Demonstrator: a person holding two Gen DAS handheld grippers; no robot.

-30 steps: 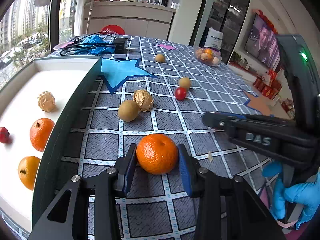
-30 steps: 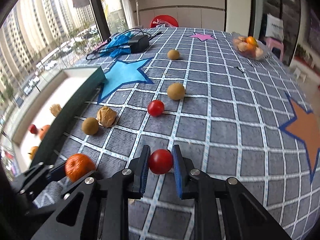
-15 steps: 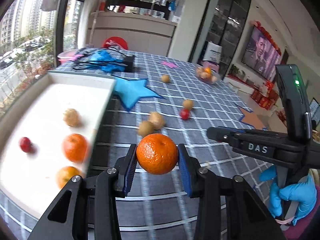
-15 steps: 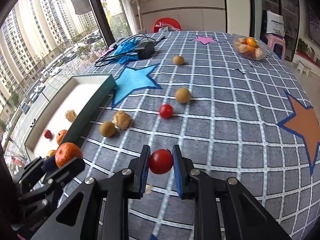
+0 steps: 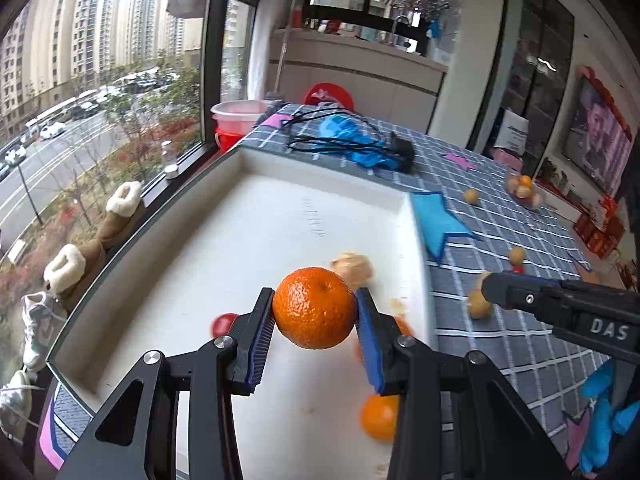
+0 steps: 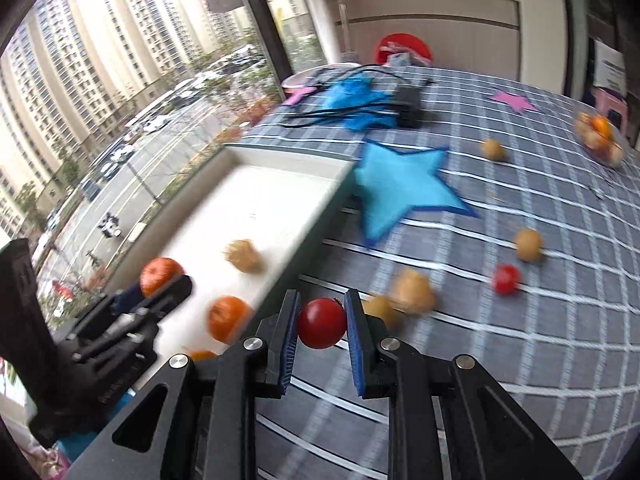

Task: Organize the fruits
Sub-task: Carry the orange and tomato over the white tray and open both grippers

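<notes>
Left gripper (image 5: 316, 330) clamps mandarin (image 5: 315, 307) above white tray (image 5: 280, 216); lower onto bare patch, then release. Right gripper (image 6: 321, 330) pinches cherry tomato (image 6: 321, 322) above tablecloth (image 6: 520, 344) beside tray edge; carry over rim, avoid fruit inside

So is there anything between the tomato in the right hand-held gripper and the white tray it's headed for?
Only the tray's near wall stands between the tomato and the tray floor, so the tomato has to clear it. Inside, an orange and a husked fruit lie near that edge; the left hand-held gripper hangs there too.
</notes>
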